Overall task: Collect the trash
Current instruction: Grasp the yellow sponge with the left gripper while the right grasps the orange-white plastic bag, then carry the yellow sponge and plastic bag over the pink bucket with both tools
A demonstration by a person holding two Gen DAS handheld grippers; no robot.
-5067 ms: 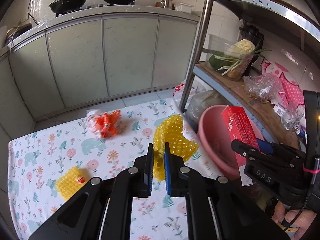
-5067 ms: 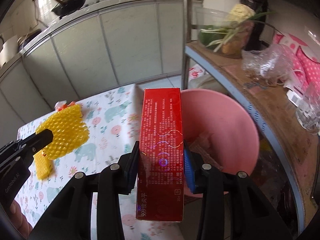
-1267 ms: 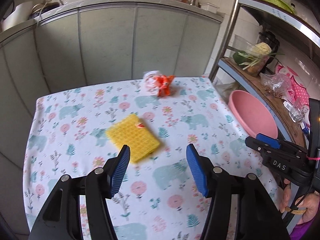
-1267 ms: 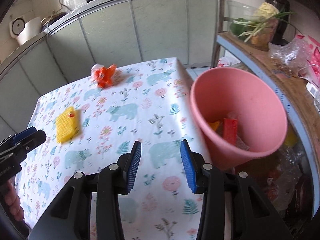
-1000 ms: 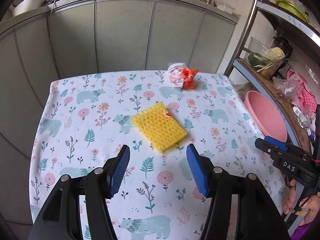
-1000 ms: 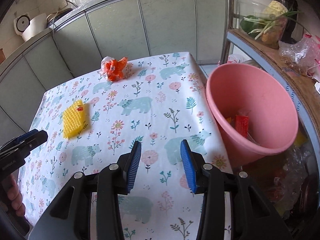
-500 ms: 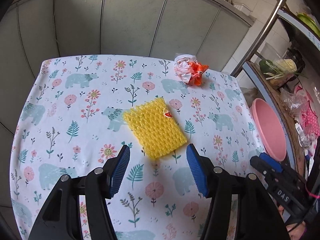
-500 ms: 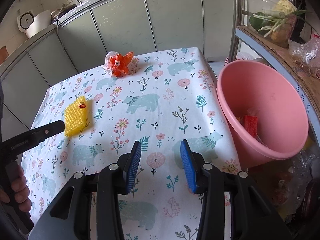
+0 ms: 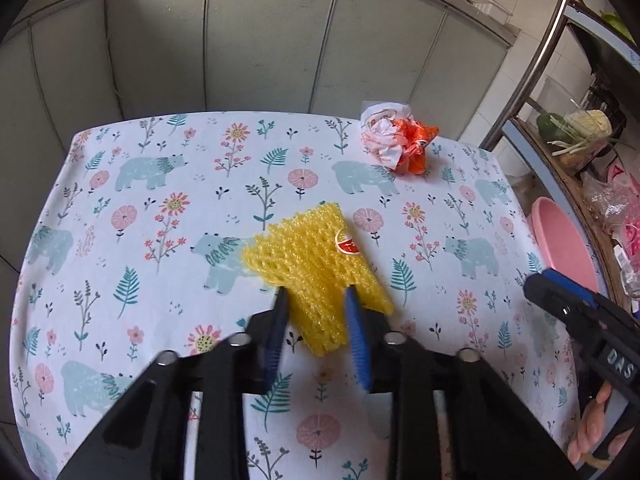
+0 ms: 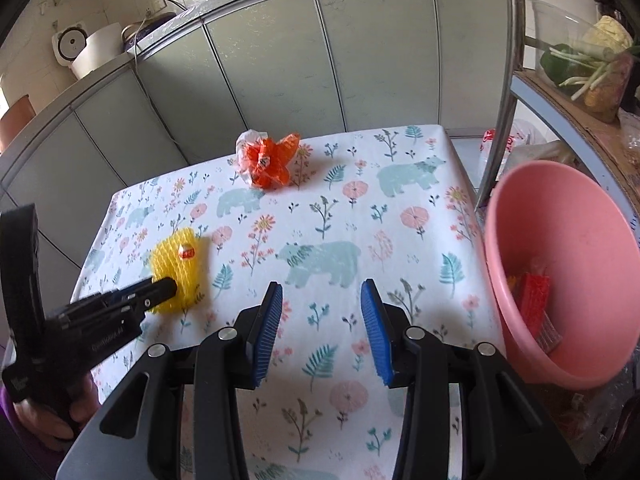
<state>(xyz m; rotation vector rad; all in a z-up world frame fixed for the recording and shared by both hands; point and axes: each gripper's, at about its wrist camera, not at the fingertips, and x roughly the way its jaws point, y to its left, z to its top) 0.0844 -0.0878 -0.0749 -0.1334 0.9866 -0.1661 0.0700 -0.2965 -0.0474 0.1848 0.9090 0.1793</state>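
Yellow foam net [image 9: 316,268]: a flat, roughly rectangular sleeve of soft honeycomb mesh is seen, with a small round orange-and-white sticker near its far edge; it lies flat near the middle of the tablecloth [image 9: 160,216].
Left gripper [image 9: 316,300]: its blue-padded fingers are spread on either side of the net's near end; the tips are blurred, and whether the pads touch the mesh cannot be told. Nothing is gripped.
Right gripper [image 10: 322,292]: its jaws are held apart with nothing between them, above the tablecloth's near part, well right of the net.
Crumpled wrapper [image 9: 394,142]: an orange and white plastic wad is seen beyond the net, near the tablecloth's far edge.
Pink bucket [image 10: 592,216]: a smooth round plastic tub is placed past the tablecloth's right edge, far from the net; red and orange scraps are seen inside.
Tablecloth: white fabric is printed with teal bears, pink flowers and leaves.
Metal rack [image 10: 506,80]: a shiny steel post rises just beyond the bucket; vegetables are seen on its shelf.
Cabinet [image 9: 260,40]: grey-green panelled doors are seen behind the tablecloth.
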